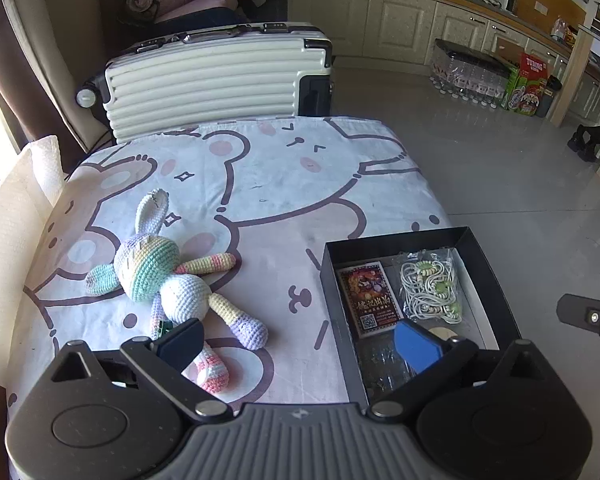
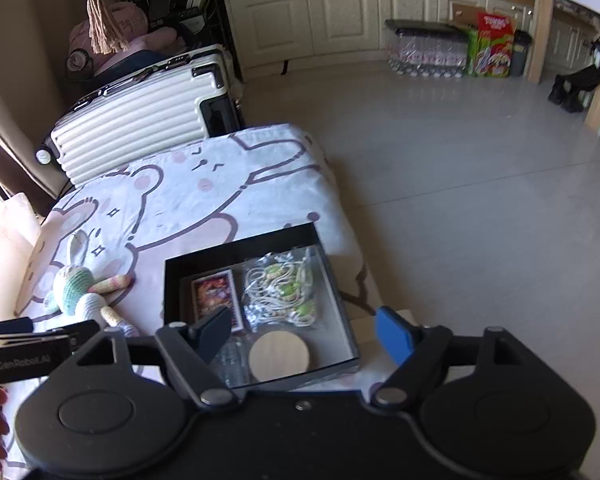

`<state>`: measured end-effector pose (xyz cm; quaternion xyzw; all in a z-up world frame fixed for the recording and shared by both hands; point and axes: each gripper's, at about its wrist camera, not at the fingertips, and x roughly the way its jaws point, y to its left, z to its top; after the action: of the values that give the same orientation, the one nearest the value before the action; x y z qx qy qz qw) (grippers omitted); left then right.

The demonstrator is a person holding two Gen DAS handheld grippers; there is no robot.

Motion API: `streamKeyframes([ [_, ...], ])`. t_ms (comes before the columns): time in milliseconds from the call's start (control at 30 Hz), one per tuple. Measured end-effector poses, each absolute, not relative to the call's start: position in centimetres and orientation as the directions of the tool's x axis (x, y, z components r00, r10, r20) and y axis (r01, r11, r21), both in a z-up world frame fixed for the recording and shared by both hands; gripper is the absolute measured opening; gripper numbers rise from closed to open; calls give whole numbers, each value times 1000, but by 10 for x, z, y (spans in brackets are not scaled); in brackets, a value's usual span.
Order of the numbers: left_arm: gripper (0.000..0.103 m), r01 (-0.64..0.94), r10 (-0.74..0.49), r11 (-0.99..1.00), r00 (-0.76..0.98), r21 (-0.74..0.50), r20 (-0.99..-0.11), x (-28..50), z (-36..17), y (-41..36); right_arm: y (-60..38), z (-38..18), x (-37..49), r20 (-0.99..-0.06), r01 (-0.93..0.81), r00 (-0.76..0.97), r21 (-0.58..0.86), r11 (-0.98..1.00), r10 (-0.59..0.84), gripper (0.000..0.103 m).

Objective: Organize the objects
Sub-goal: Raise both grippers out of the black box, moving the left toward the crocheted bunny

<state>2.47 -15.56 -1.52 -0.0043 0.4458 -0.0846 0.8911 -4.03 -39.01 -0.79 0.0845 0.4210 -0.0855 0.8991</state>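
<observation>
A pastel crochet bunny (image 1: pixel 168 280) lies on the cartoon-print table cover, left of an open black box (image 1: pixel 396 240). In the box are a card pack (image 1: pixel 370 300), a bagged white cord with green beads (image 1: pixel 430 288), a round wooden disc (image 2: pixel 279 356) and a clear plastic item (image 2: pixel 232 360). My left gripper (image 1: pixel 298 342) hovers open and empty, one finger over the bunny's legs, the other over the box's near end. My right gripper (image 2: pixel 305 334) hangs open and empty above the box's (image 2: pixel 236 246) near right corner.
A white ribbed suitcase (image 1: pixel 216 80) stands behind the table's far edge. A white textured cushion (image 1: pixel 16 216) lies along the left side. To the right the table drops to tiled floor, with shrink-wrapped bottles (image 1: pixel 468 76) and cabinets beyond.
</observation>
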Motion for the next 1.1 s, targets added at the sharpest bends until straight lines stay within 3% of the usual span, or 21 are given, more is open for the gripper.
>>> streamKeyframes([
  [100, 103, 148, -155, 986, 594, -83, -789, 24, -15, -156, -394, -6, -44, -758, 231, 645, 75, 970, -95, 97],
  [267, 103, 147, -156, 986, 606, -83, -780, 22, -14, -156, -395, -4, -48, -746, 217, 656, 44, 975, -113, 103],
  [500, 103, 151, -171, 984, 617, -98, -768, 23, -12, -156, -390, -7, -47, -741, 200, 650, -47, 979, -168, 103],
  [1100, 103, 105, -120, 992, 632, -70, -766, 27, -14, -117, -368, -15, -29, -750, 175, 643, -49, 983, -152, 103],
])
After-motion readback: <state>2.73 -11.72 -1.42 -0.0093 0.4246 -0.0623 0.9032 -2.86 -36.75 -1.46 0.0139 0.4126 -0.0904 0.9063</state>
